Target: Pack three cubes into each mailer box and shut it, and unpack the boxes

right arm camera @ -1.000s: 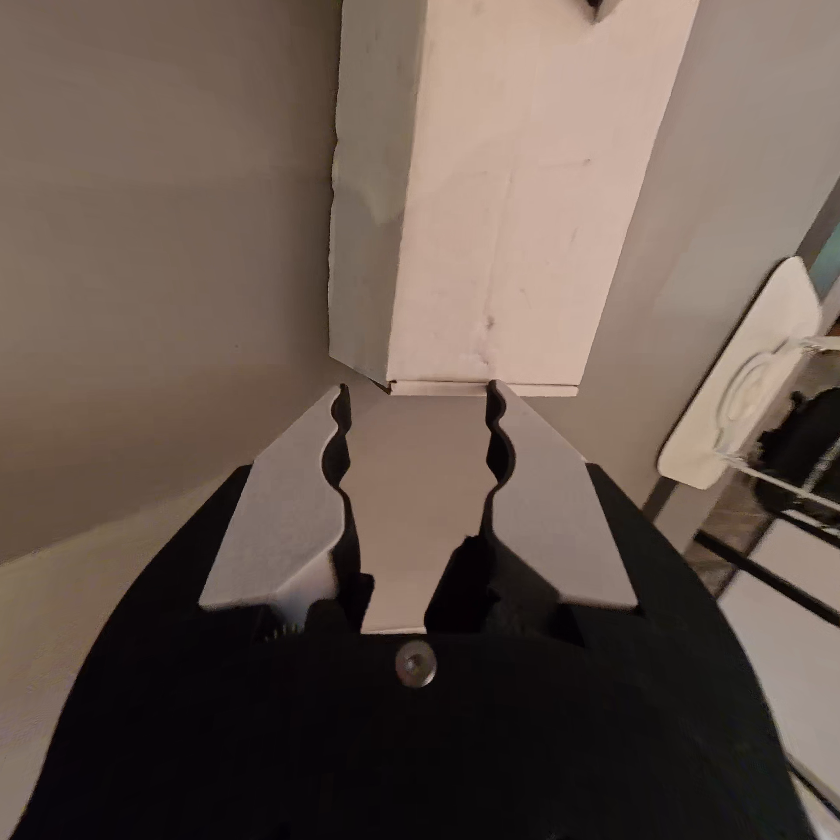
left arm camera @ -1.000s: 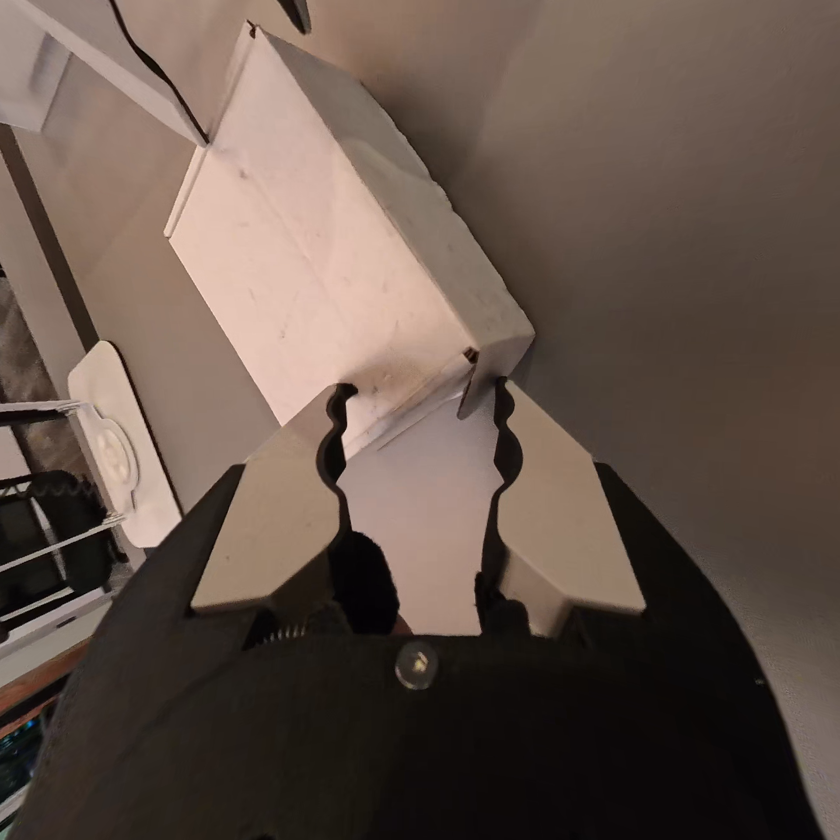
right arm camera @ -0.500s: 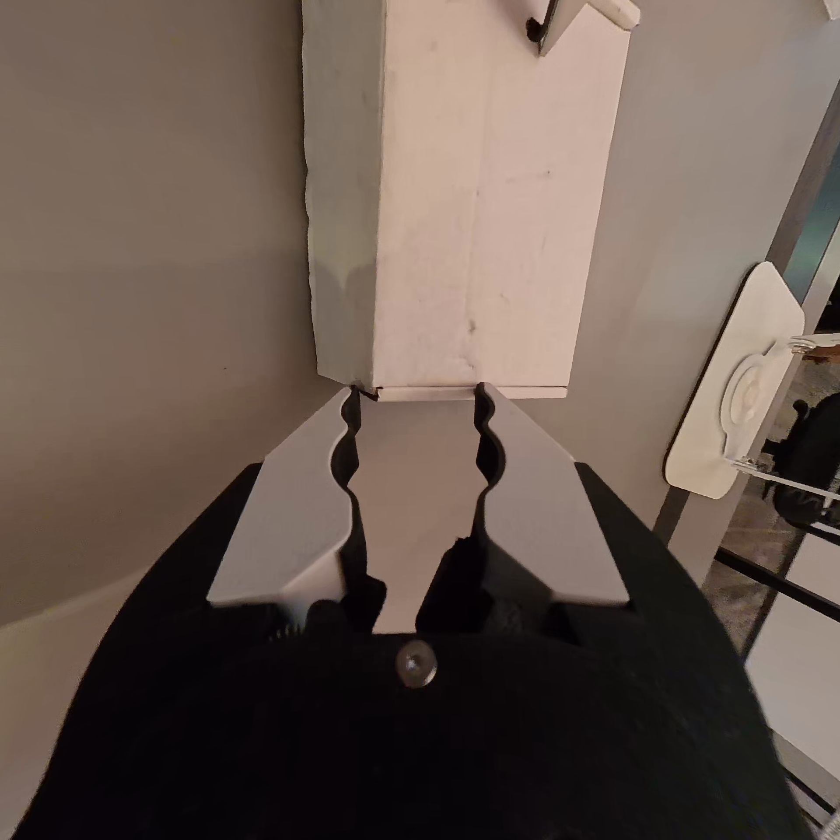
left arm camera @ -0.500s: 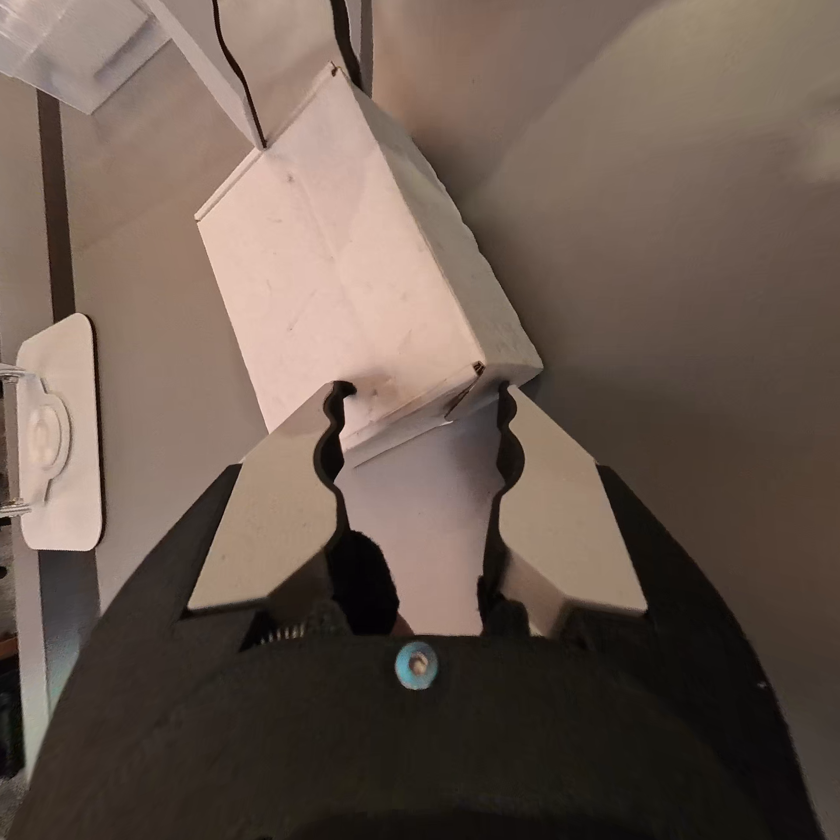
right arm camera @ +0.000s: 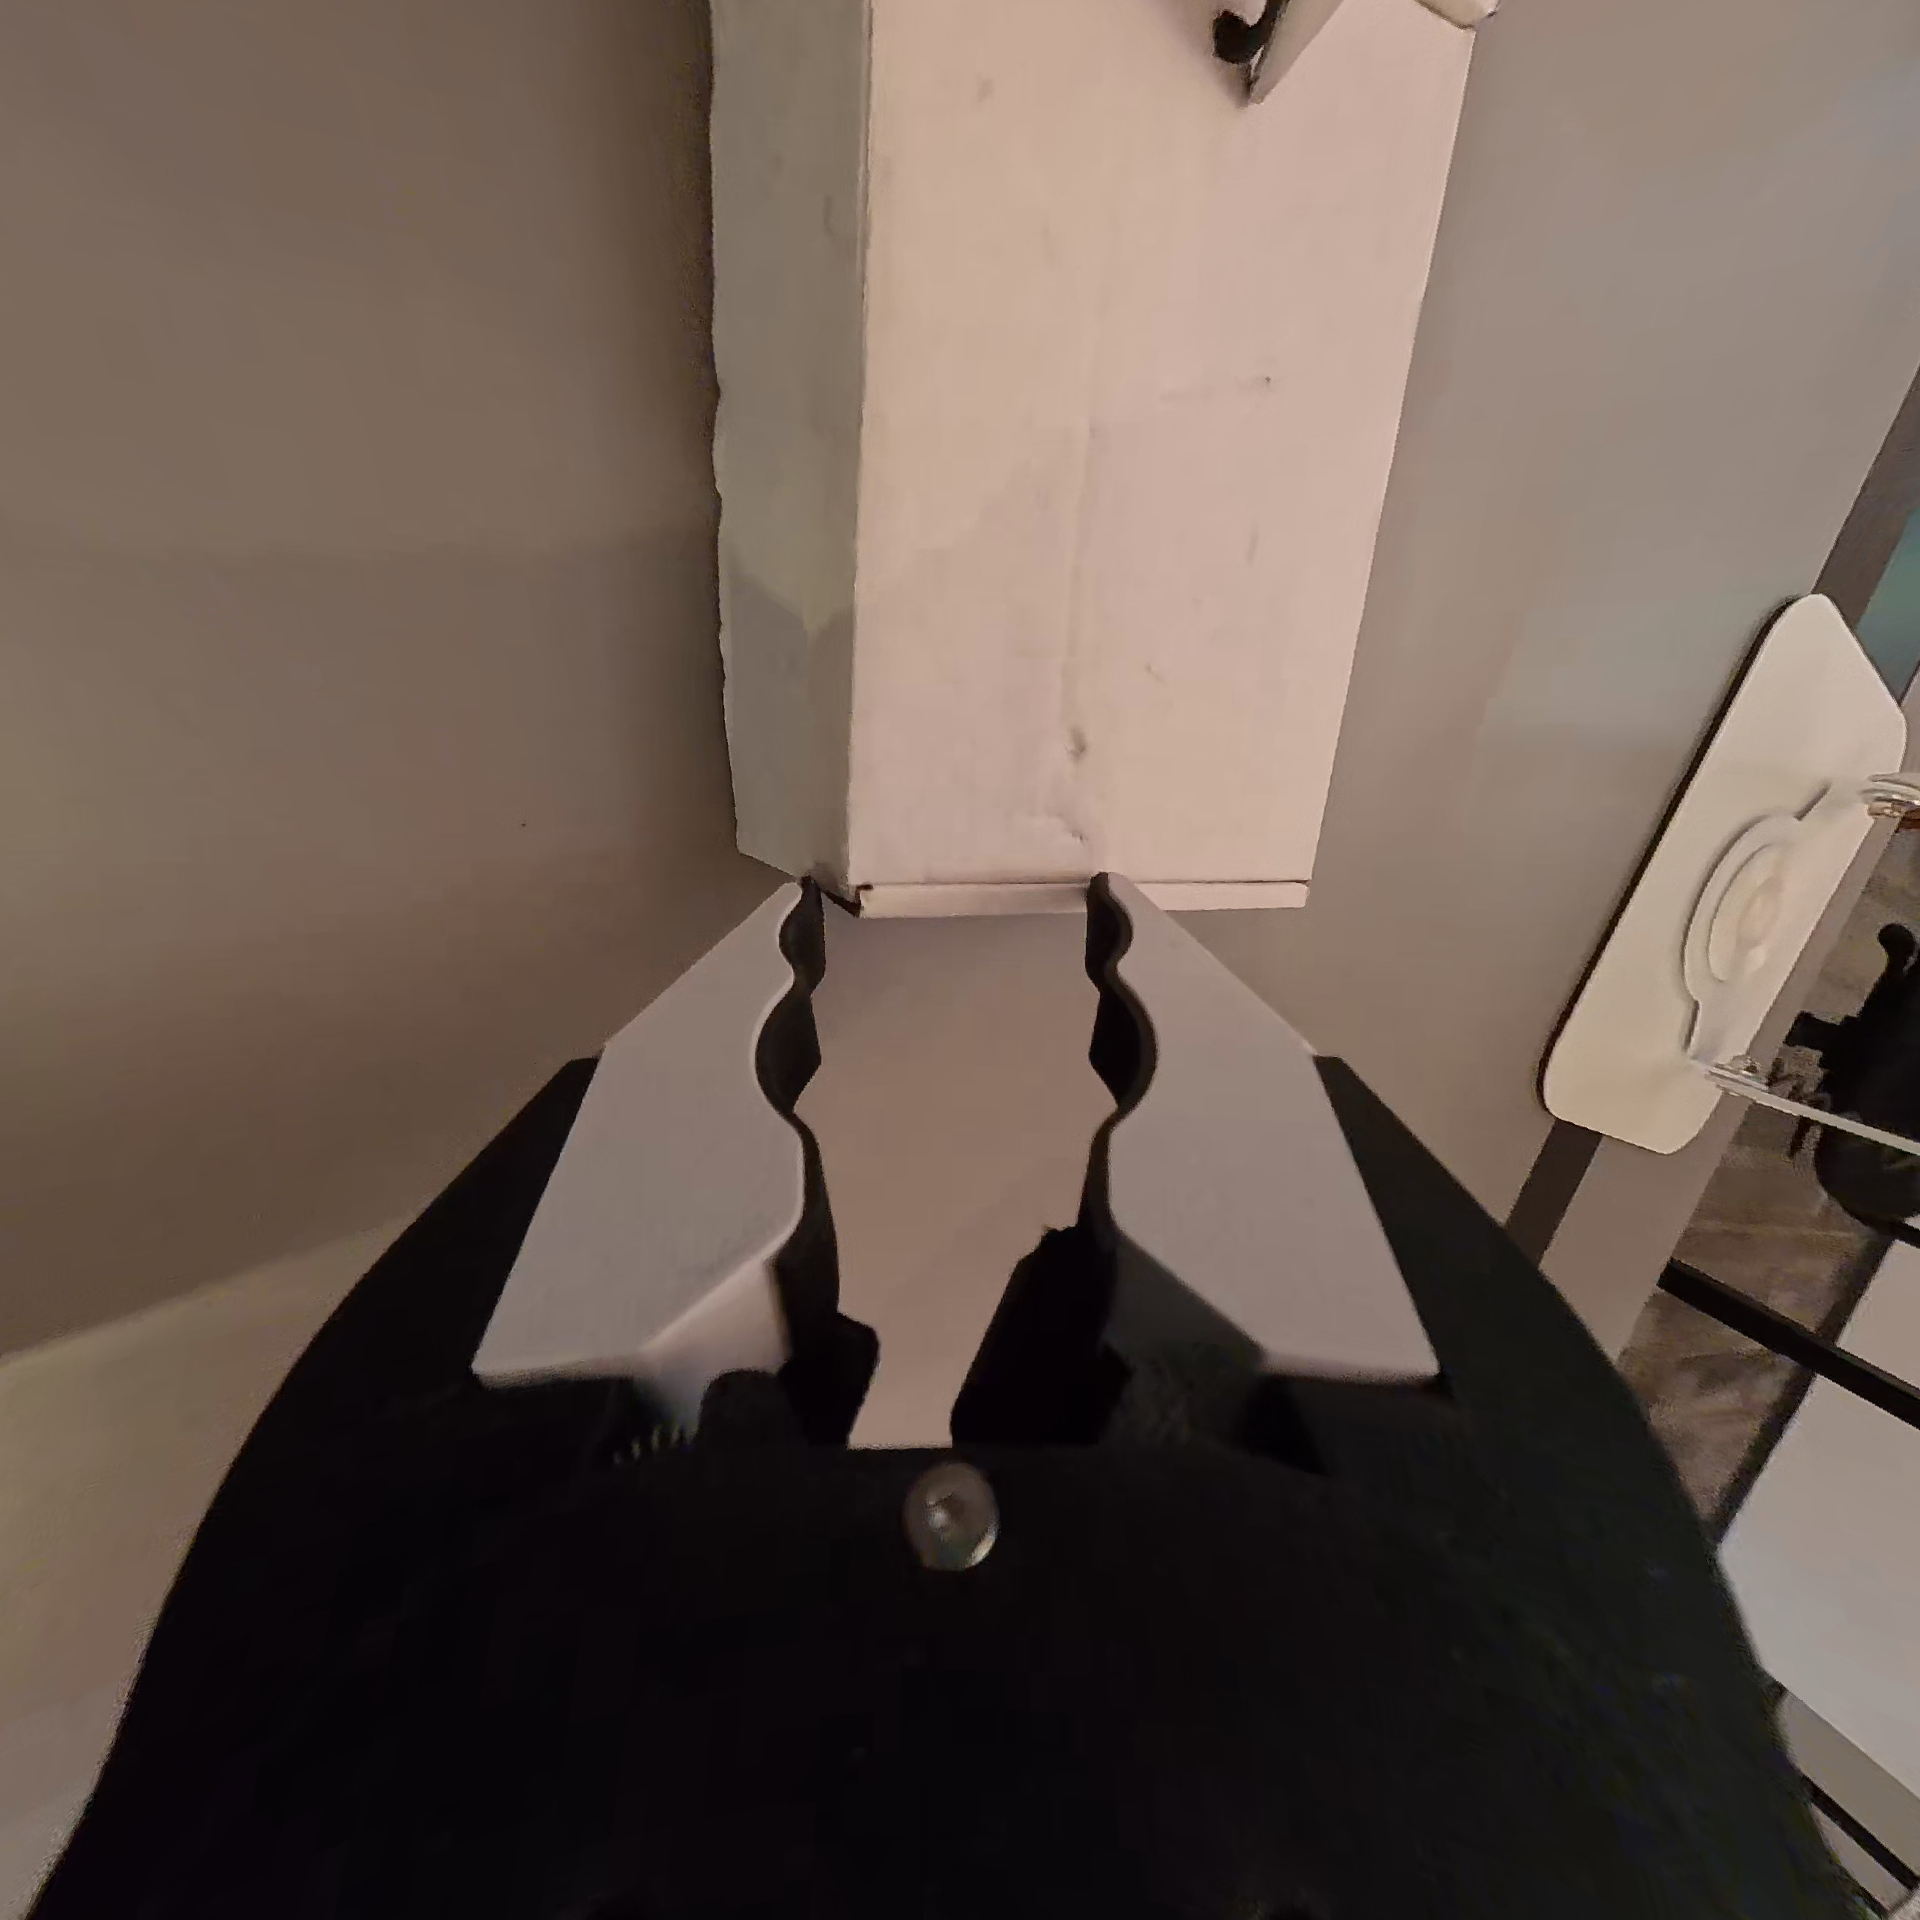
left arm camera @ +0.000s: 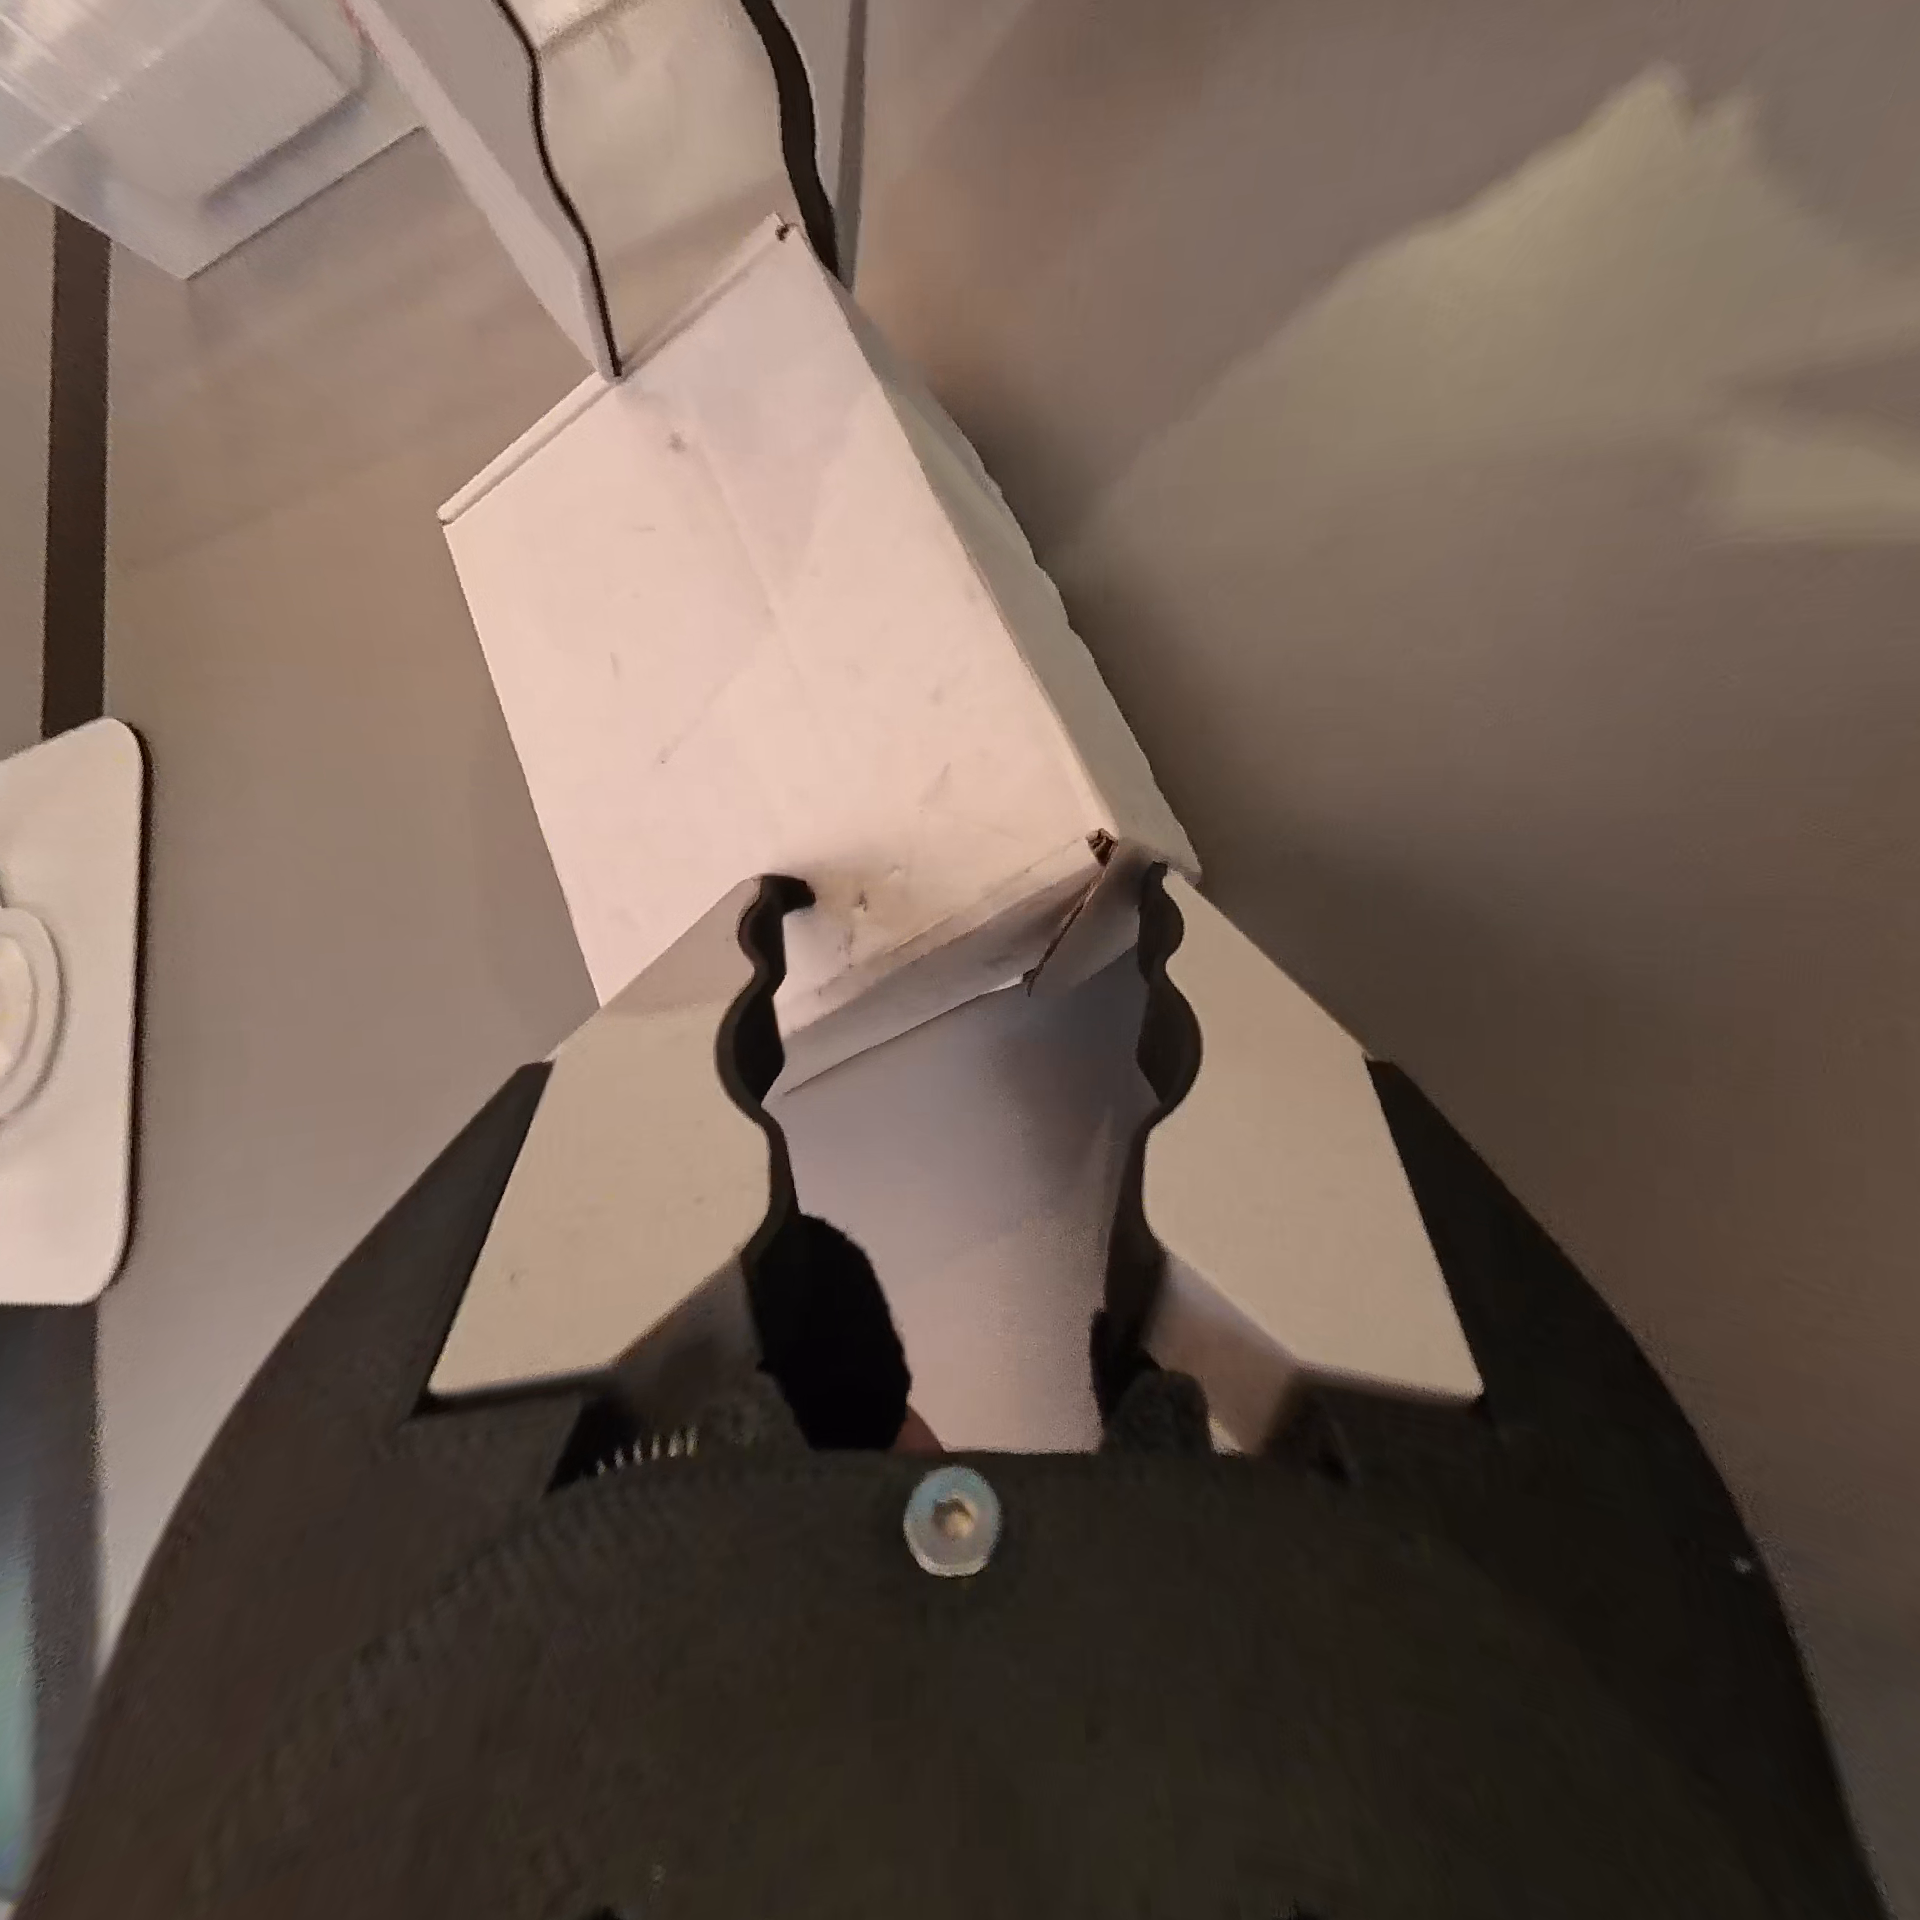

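A: Well, we have the white mailer box (left arm camera: 790, 665) held between us, off any surface as far as we can tell, with no desk in either view. Our left gripper (left arm camera: 961, 894) takes one end of it, its jaws spread to about the box's width, one tip on the face near a scuffed dent and the other by the torn corner flap.

B: And our right gripper (right arm camera: 951, 896) meets the opposite end (right arm camera: 1081, 499), jaws set moderately apart against the end edge. We cannot tell whether they truly pinch the cardboard or only press on it.

A: That is our worry. If each of us only butts against an end, the box is likely held by squeeze alone, and any drift apart could drop it.

B: The far gripper's tip (right arm camera: 1242, 31) shows at the top edge, so we are roughly in line. Twist would be the other risk: the flap seam could pop.

A: We cannot see cubes, so any shifting weight inside is a guess. The white wall plate (right arm camera: 1704, 935) and the rack beside it sit near our right side; swinging that way could clip them.
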Tool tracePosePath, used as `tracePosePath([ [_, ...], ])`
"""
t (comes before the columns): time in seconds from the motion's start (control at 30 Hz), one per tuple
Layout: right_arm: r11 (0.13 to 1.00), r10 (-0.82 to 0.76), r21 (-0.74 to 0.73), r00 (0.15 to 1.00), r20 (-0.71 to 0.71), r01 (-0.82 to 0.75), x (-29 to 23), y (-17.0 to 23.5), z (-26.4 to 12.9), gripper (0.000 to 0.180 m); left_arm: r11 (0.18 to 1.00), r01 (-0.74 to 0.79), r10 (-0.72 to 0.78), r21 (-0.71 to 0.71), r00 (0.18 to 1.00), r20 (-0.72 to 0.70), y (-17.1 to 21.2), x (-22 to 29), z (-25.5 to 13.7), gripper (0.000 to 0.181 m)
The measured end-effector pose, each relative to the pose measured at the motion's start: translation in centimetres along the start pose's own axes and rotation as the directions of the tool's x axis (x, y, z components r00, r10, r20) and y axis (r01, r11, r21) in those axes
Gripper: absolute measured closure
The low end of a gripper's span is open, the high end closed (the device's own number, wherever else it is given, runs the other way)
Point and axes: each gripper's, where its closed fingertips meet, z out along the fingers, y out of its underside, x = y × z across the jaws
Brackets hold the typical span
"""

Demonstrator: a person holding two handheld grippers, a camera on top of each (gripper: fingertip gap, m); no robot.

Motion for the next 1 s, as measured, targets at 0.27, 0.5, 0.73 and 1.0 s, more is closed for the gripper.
tracePosePath([
  [0.27,0.995,-0.100,-0.023,0.993,-0.062,0.098,-0.6,0.4,0.3,0.114,0.985,-0.159,0.161,-0.066,0.987,0.019,0.6,-0.2,0.1,0.115],
  [0.5,0.986,-0.163,-0.059,0.971,-0.178,0.155,0.5,0.4,0.6,0.132,0.950,-0.279,0.291,-0.142,0.954,0.070,1.2,-0.7,0.3,0.119],
  [0.73,0.998,-0.038,0.037,0.987,-0.157,0.044,0.5,0.2,0.6,0.131,0.981,-0.175,0.182,-0.078,0.978,0.097,1.0,-0.9,0.4,0.120],
  [1.0,0.994,0.040,0.103,0.997,-0.068,-0.033,0.3,0.0,0.4,0.128,0.998,0.004,-0.005,0.058,1.000,0.011,0.3,-0.4,0.1,0.114],
])
